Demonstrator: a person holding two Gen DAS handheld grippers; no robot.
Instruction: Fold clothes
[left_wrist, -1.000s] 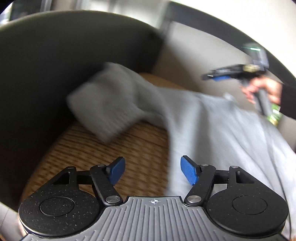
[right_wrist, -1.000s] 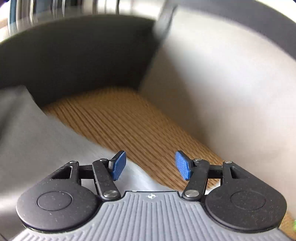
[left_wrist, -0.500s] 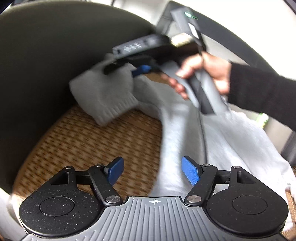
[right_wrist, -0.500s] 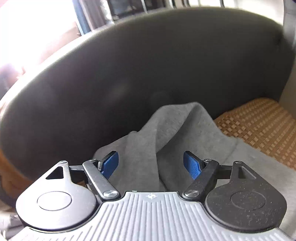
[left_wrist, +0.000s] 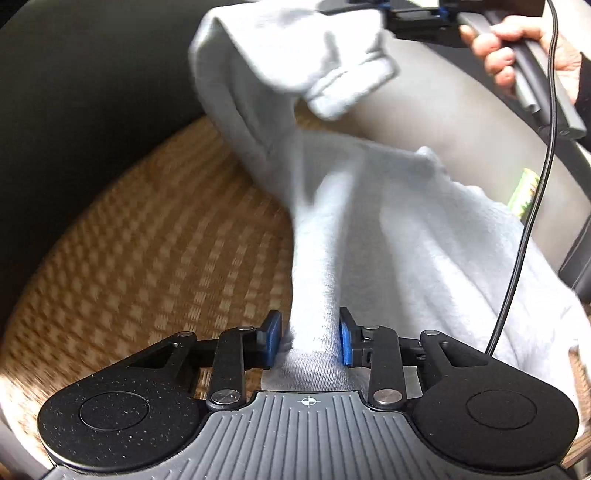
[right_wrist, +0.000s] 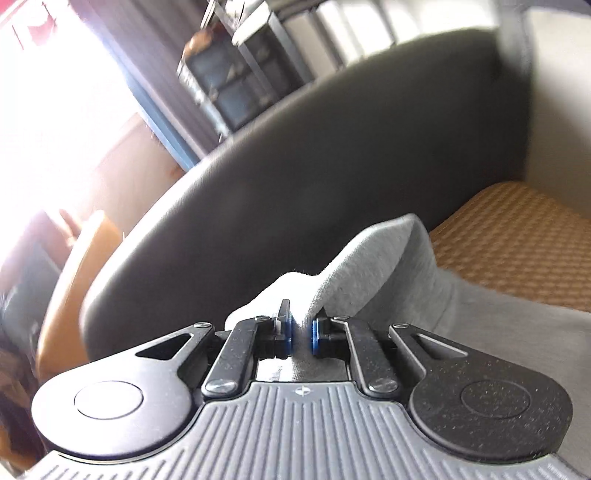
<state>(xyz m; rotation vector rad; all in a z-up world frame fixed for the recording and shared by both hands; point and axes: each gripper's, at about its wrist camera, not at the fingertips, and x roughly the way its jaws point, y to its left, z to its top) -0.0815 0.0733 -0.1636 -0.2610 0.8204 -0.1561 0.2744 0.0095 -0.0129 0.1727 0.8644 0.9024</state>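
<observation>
Left wrist view, scanning left to right: dark sofa backrest (left_wrist: 74, 110) from 9 to 11 o'clock, woven seat mat (left_wrist: 166, 240) at 8, then the grey sweatshirt (left_wrist: 424, 229) spread from centre out to 4 o'clock. Left gripper (left_wrist: 310, 339) at 6 has a bunched ridge of the body fabric between its blue pads, jaws closing on it and pads already pressing the cloth; looks like the anchor point so the garment can't slide. Sleeve (left_wrist: 288, 62) is lifted at 12, cuff dangling, pinched by the right gripper (left_wrist: 410, 11) at 1 o'clock, a hand (left_wrist: 517, 48) on its handle at 2, cable (left_wrist: 535, 184) trailing down past 3. Right wrist view agrees: backrest across the left and top, pads nearly together at 6 with thin sleeve fabric (right_wrist: 354, 266) squeezed between them, jaws closing, mat at 3. My read: sleeve is raised clear of the mat so it can be laid across the body as a fold.
</observation>
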